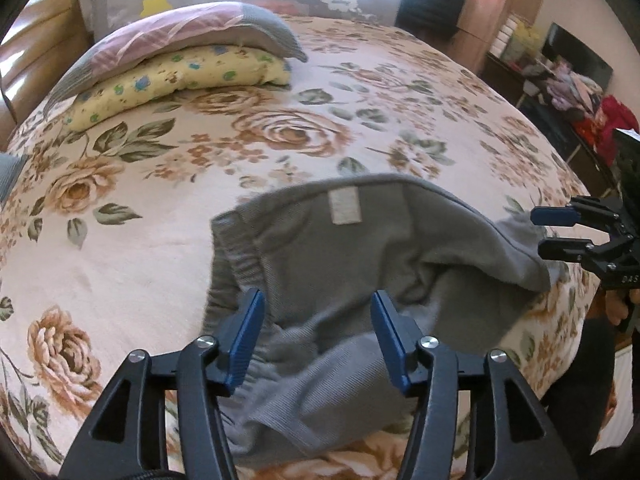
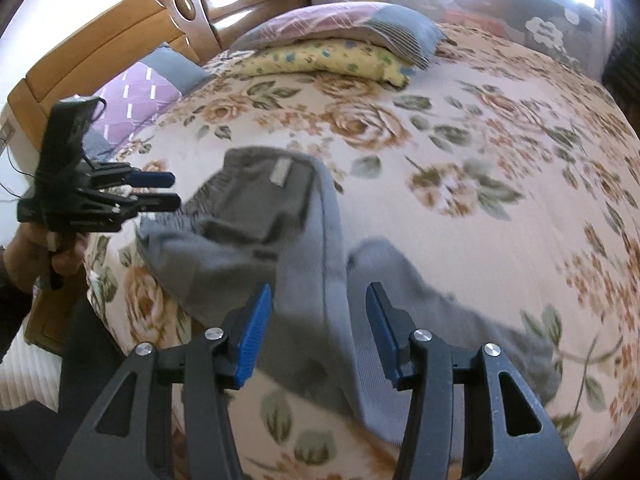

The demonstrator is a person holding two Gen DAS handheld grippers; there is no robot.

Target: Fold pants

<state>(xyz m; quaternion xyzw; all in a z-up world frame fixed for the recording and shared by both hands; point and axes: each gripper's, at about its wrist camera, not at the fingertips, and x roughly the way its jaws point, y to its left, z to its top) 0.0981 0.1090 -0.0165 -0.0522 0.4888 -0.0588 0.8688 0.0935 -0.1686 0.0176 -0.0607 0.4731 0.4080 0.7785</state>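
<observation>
1 pair of grey pants, 2 grippers, 3 pillows, 1 floral bedspread

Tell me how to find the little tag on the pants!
Start at the big flowery bedspread and find the crumpled grey pants near its front edge. Follow them up to the stretchy waistband, which is flipped open. The tag is the small pale rectangle just inside, the only light patch on all that grey.

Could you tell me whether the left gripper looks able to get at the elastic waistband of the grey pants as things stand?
Probably yes. The left gripper has its jaws open right above the waistband of the pants, which lie loose on the bed, with nothing between them.
</observation>
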